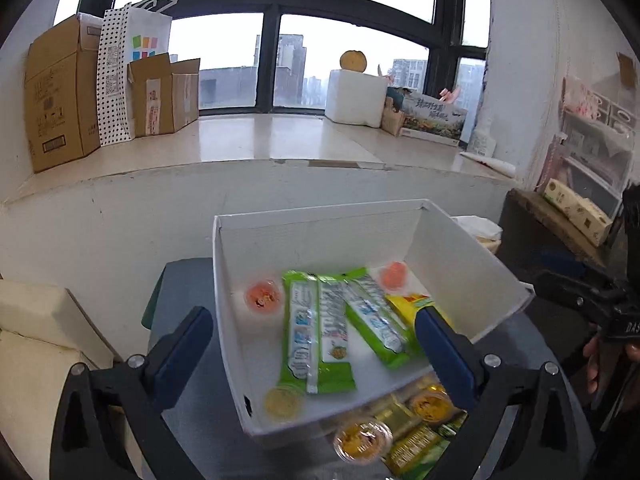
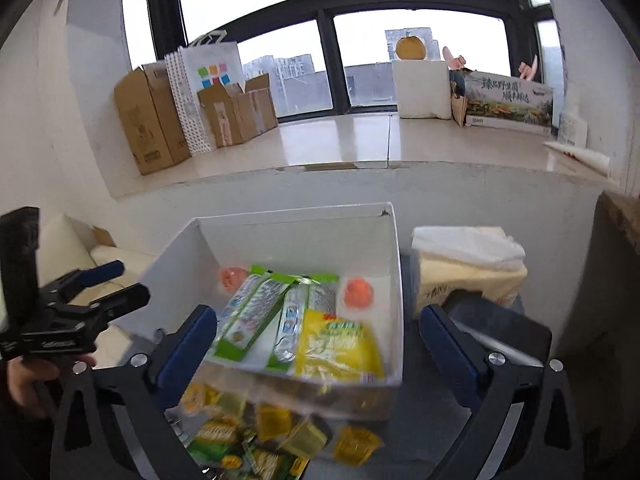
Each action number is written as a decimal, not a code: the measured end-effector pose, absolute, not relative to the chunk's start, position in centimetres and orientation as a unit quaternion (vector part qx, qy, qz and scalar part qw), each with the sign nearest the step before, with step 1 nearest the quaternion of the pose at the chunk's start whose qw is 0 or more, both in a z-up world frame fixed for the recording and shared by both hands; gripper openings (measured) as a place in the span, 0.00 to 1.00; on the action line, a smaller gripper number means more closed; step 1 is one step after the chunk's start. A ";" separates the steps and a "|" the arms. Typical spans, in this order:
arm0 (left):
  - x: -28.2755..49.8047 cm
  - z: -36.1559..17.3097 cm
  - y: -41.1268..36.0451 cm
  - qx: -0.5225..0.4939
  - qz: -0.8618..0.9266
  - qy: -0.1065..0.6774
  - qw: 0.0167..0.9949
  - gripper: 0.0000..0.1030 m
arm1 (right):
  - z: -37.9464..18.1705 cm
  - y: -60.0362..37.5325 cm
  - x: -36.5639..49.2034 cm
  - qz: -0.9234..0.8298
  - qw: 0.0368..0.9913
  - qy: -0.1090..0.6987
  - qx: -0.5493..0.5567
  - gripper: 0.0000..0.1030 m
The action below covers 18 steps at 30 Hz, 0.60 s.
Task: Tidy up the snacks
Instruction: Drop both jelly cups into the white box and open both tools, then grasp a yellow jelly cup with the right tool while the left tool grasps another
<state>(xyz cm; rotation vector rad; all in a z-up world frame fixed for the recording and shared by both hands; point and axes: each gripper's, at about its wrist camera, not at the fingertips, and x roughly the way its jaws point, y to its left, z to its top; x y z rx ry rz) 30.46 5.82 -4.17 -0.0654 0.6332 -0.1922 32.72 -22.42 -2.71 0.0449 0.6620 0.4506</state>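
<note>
White box [image 1: 320, 236] holds green-and-silver snack packets [image 1: 308, 332], a yellow packet [image 2: 336, 348] and pink jelly cups [image 1: 262, 296]. Gripper pads [image 1: 444, 352] are blue on black arms. A white paper bag [image 1: 116, 80] carries black polka dots.

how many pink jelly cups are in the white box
2. One pink jelly cup sits at the box's back left, the other at the back right beside the green packets. More may be hidden underneath.

White box [image 1: 460, 248] holds green packets [image 1: 316, 332]; yellow pouch [image 2: 336, 348] against its near wall.
</note>
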 end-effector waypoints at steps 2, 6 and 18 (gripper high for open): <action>29.2 -3.8 5.7 -0.033 -0.095 0.309 0.946 1.00 | -2.6 -23.2 31.0 0.224 0.919 0.322 0.031 1.00; 24.7 -3.5 5.1 -0.034 -0.109 0.298 0.948 1.00 | -3.3 -25.5 26.8 0.232 0.916 0.321 0.062 1.00; 9.6 -9.0 2.6 -0.039 -0.101 0.318 0.942 1.00 | -11.0 -27.8 17.2 0.204 0.893 0.392 0.086 1.00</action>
